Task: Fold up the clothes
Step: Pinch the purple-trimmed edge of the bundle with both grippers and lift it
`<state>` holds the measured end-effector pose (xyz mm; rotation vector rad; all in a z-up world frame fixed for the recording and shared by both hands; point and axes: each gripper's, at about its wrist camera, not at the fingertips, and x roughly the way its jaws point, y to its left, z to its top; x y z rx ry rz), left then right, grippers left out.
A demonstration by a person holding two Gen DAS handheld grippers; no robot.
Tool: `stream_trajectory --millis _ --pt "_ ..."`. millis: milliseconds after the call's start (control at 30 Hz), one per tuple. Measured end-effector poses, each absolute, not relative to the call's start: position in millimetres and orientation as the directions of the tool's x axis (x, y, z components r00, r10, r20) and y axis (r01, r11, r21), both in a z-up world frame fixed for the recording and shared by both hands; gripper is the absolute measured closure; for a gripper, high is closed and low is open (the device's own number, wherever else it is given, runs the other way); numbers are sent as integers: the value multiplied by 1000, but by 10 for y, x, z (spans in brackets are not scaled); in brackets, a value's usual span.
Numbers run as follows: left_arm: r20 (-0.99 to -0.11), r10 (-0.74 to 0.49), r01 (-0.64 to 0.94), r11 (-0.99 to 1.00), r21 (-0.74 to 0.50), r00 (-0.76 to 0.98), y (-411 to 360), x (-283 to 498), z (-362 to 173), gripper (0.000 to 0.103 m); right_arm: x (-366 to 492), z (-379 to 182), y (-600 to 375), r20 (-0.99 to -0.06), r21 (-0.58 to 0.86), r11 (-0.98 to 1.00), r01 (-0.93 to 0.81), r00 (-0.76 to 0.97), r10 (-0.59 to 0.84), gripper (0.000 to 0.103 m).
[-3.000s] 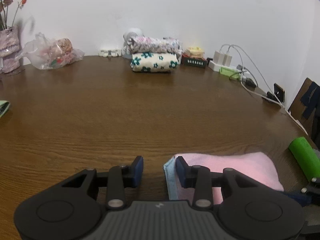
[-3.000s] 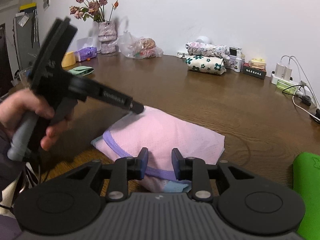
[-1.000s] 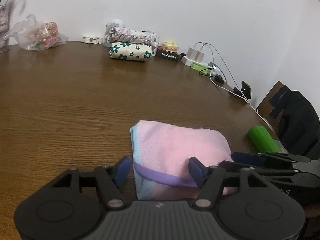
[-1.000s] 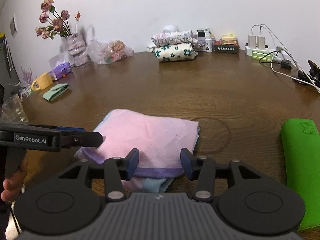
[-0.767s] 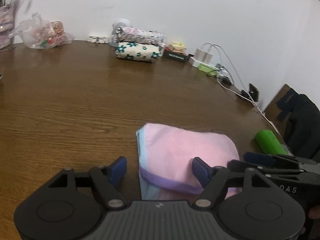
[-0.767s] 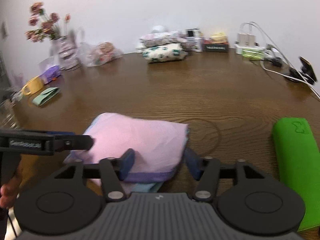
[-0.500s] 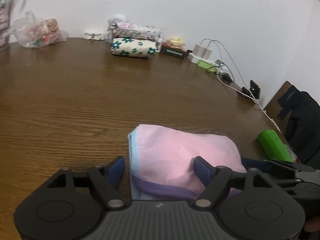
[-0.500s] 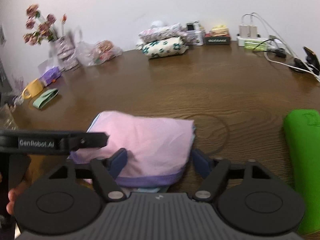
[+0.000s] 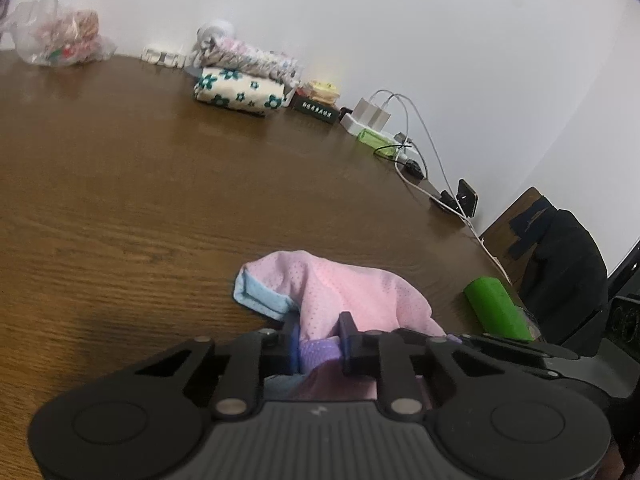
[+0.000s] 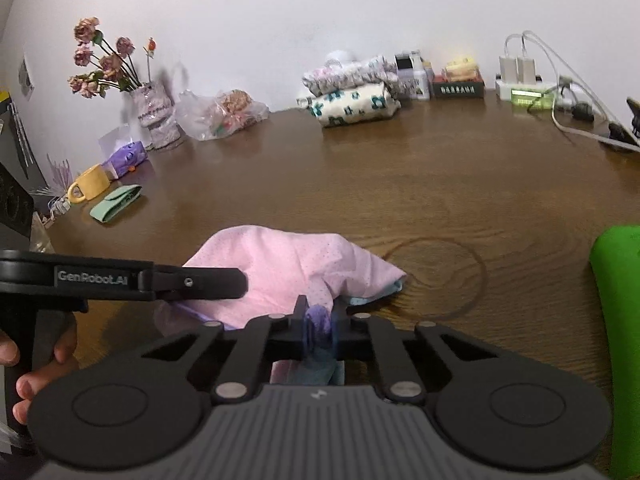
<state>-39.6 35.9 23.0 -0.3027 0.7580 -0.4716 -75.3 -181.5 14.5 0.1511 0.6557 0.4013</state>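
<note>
Both of your grippers were clamped on the near edge of the pink garment (image 9: pixel 352 292), which lay bunched on the brown wooden table (image 9: pixel 120 200) directly in front of you. Your left gripper (image 9: pixel 320 338) had just been closing, and its pads pressed on the purple trim (image 9: pixel 316 350) of that garment; a light blue fold (image 9: pixel 260 294) showed at the garment's left end in the left wrist view. Your right gripper (image 10: pixel 318 326) had likewise just been closing, and it pinched a gathered bit of the same purple trim between its pads. In the right wrist view, the left gripper's arm crossed the frame from the left with its tip against the pink fabric, and your left hand (image 10: pixel 24 376) wrapped its handle. A green roll (image 10: pixel 618 320) lay on the table to the right of the garment, apart from it. Folded floral clothes (image 10: pixel 352 96) were stacked at the far edge by the wall, well apart from the garment. A vase of dried roses (image 10: pixel 152 108) and a yellow mug (image 10: pixel 90 186) stood at the far left.
</note>
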Motion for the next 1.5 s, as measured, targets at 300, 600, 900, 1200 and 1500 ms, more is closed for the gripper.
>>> stream_trajectory --millis 300,600,900,1200,1500 --pt "-535 -522 342 849 -403 664 335 -521 464 88 -859 392 -1862 -503 250 909 -332 758 416 94" --pt "-510 -533 369 842 -392 675 324 -569 566 88 -924 488 -1887 -483 243 911 -334 772 412 94" --pt "-455 -545 419 837 -353 705 352 -530 845 92 -861 789 -1854 -426 204 913 -353 808 407 94" --pt "-394 -564 460 824 -332 726 422 -481 1074 98 -802 1129 -1702 -372 119 917 -381 839 397 94" --pt "-529 -550 396 835 -383 646 440 -336 605 90 -611 694 -1721 -521 145 931 -336 774 360 94"
